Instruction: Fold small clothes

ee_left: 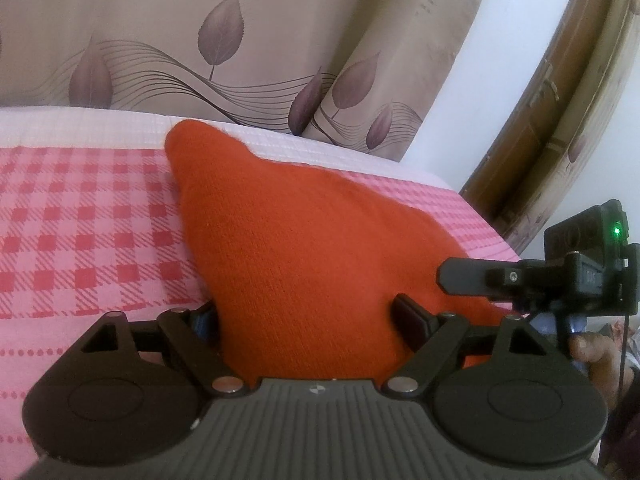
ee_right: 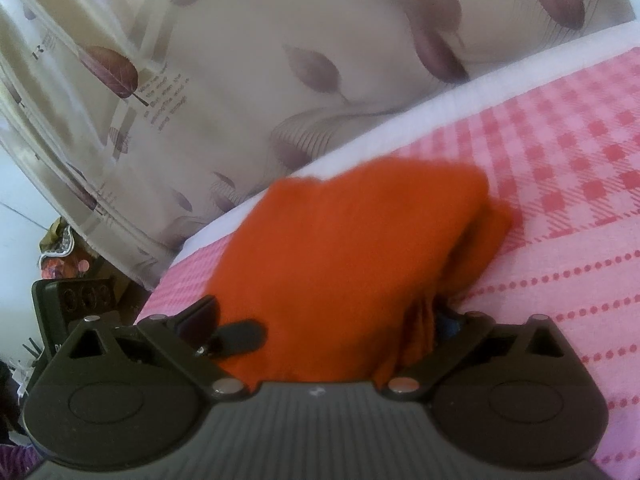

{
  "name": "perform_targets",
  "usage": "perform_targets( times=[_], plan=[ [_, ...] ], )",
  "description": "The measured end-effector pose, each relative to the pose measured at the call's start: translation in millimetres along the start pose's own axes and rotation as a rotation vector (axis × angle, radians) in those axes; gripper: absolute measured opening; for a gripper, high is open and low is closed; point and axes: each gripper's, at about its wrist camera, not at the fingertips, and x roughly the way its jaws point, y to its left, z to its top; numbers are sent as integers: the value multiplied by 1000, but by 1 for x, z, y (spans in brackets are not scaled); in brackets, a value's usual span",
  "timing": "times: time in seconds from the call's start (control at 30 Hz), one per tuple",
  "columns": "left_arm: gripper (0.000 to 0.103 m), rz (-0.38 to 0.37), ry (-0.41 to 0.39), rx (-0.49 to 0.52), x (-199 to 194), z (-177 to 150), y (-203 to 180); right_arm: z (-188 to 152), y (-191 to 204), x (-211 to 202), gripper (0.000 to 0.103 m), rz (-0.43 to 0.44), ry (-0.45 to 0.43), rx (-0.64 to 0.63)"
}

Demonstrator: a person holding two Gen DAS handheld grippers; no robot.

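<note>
An orange knit garment [ee_left: 304,248] lies on the pink checked bed cover [ee_left: 80,220], with its near part bunched between my left gripper's [ee_left: 308,320] wide-spread fingers. The cloth fills the gap, so I cannot tell whether the fingers pinch it. The right gripper [ee_left: 460,276] shows at the garment's right edge. In the right wrist view the same garment [ee_right: 340,248] is folded in layers and fills the gap of my right gripper [ee_right: 328,320]; its fingers stand apart, and the left gripper's finger [ee_right: 240,334] pokes in at the left.
A beige curtain with purple leaves [ee_left: 240,40] hangs behind the bed. The bed's white far edge [ee_left: 80,124] runs under it. A wooden frame [ee_left: 560,120] stands at the right. Clutter [ee_right: 60,248] lies beyond the bed's left side in the right wrist view.
</note>
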Motion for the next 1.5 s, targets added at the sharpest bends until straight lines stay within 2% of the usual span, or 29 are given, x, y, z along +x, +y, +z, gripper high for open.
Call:
perform_targets(
  times=[0.13, 0.17, 0.2, 0.27, 0.3, 0.47, 0.73, 0.97, 1.03, 1.1, 1.17, 1.5],
  plan=[
    [83, 2, -1, 2, 0, 0, 0, 0, 2, 0, 100, -12, -2, -7],
    [83, 1, -1, 2, 0, 0, 0, -1, 2, -1, 92, -21, -5, -9],
    [83, 1, -2, 2, -1, 0, 0, -1, 1, -3, 74, -41, -14, -2],
    [83, 1, -2, 3, -1, 0, 0, -2, -7, -4, 46, -72, -18, 47],
    [83, 4, -2, 7, -1, 0, 0, -2, -12, -5, 44, -57, -24, 77],
    [83, 9, -3, 18, 0, 0, -1, -3, -7, -3, 41, -61, -5, 38],
    [84, 9, -1, 22, 1, 0, 0, -2, -15, -1, 45, 1, 26, 82],
    [85, 16, 1, 36, 2, 0, -2, -3, -6, 2, 47, -17, 37, 20],
    [82, 27, 0, 47, 3, 0, -3, -5, 5, 5, 46, -53, 40, -44],
    [77, 40, -4, 60, 3, -1, -5, -7, 11, 8, 39, -58, 54, -81],
    [72, 45, -7, 55, 3, -1, -4, -7, 10, 8, 39, -51, 57, -73],
    [63, 63, -20, 87, 4, -2, -8, -7, 11, 7, 39, -45, 56, -75]
  ],
)
